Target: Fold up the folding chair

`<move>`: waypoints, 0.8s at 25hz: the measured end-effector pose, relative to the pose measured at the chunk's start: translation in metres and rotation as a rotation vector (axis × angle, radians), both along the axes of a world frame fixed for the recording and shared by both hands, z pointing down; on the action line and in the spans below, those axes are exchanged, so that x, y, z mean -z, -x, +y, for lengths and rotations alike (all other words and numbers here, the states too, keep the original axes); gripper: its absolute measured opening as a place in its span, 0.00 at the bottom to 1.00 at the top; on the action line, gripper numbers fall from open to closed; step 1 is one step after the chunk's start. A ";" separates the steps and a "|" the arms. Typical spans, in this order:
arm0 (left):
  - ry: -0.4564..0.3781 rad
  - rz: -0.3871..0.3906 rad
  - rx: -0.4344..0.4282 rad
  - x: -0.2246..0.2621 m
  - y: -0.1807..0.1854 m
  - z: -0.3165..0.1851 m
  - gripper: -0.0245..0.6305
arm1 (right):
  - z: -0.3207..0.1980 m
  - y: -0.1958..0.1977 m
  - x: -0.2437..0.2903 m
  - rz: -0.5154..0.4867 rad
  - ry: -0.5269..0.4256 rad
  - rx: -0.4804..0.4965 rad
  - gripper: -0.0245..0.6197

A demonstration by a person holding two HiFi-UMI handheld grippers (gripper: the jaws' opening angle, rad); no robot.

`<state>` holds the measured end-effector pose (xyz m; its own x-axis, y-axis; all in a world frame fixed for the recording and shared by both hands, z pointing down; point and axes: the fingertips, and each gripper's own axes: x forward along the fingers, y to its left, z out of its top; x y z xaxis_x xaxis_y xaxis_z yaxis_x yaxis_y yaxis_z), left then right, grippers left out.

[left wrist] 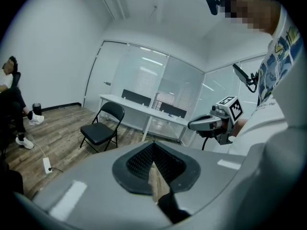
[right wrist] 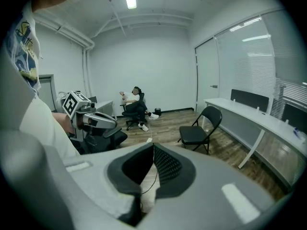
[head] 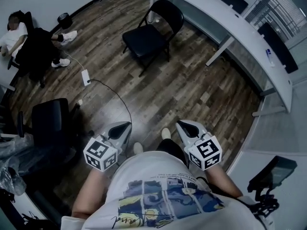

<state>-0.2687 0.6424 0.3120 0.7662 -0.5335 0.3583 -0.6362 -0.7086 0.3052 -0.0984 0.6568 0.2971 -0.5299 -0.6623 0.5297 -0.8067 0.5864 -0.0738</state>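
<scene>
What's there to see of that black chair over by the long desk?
The chair is black all over: a thin tubular frame that looks like metal, a flat seat and a rounded back. It stands unfolded and upright on the wood-look floor, its back close to the white desk. Nothing lies on it.

Left gripper (head: 127, 124), right gripper (head: 179, 124) — side by side (jaws together, empty)
</scene>
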 end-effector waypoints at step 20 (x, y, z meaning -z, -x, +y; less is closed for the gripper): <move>0.001 -0.068 0.092 0.008 -0.138 -0.085 0.09 | -0.093 -0.131 -0.010 0.008 0.008 0.107 0.06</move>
